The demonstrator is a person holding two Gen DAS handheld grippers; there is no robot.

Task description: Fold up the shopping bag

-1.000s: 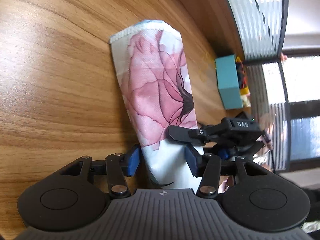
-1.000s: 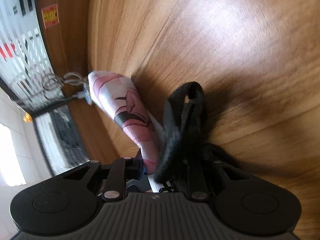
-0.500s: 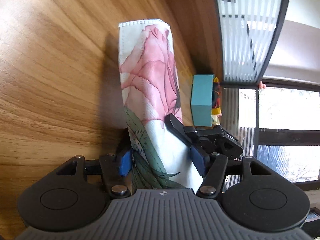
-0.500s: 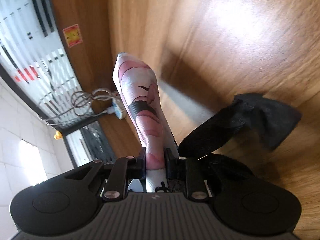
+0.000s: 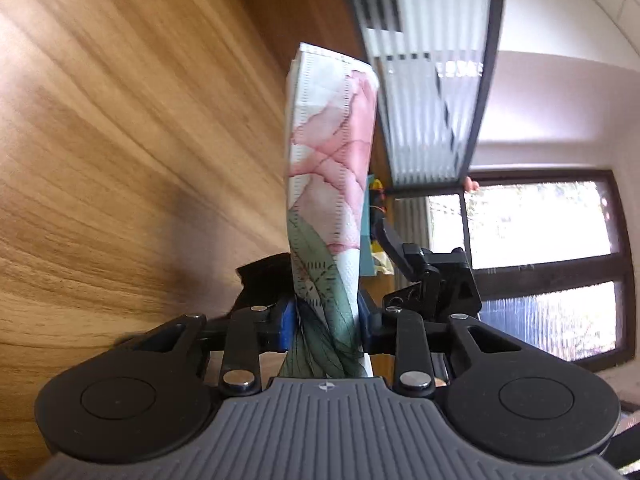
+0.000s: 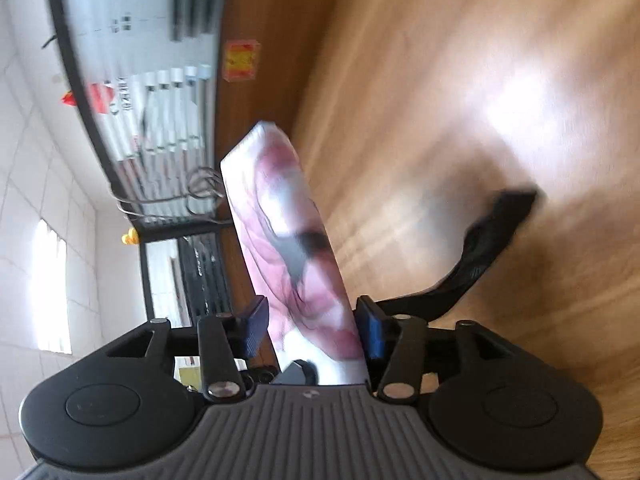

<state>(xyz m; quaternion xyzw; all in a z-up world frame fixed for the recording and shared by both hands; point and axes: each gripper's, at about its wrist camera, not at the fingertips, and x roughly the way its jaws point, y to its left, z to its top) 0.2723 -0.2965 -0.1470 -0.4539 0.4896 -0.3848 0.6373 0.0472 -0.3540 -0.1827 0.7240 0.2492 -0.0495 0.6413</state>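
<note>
The folded shopping bag (image 5: 332,152), white with pink flowers and green leaves, sticks up narrow between the blue pads of my left gripper (image 5: 326,316). Its jaws are closing and the pads press on the bag's lower end. The same bag (image 6: 296,240) runs blurred between the fingers of my right gripper (image 6: 314,320). Those jaws are opening, and a gap shows beside the left pad. A black handle strap (image 6: 492,232) hangs out to the right over the wooden table (image 6: 480,100). The right gripper's body (image 5: 432,280) shows just behind the bag in the left wrist view.
A teal box (image 5: 366,256) stands at the table's far edge, mostly hidden by the bag. Striped blinds (image 5: 432,80) and a window (image 5: 540,220) lie beyond. Coiled cables (image 6: 204,188) and a red-yellow sticker (image 6: 240,60) sit near the far wall.
The left jaws have closed onto the bag, which has risen off the table. The right jaws have spread away from it. The black handle has swung out to the right.
</note>
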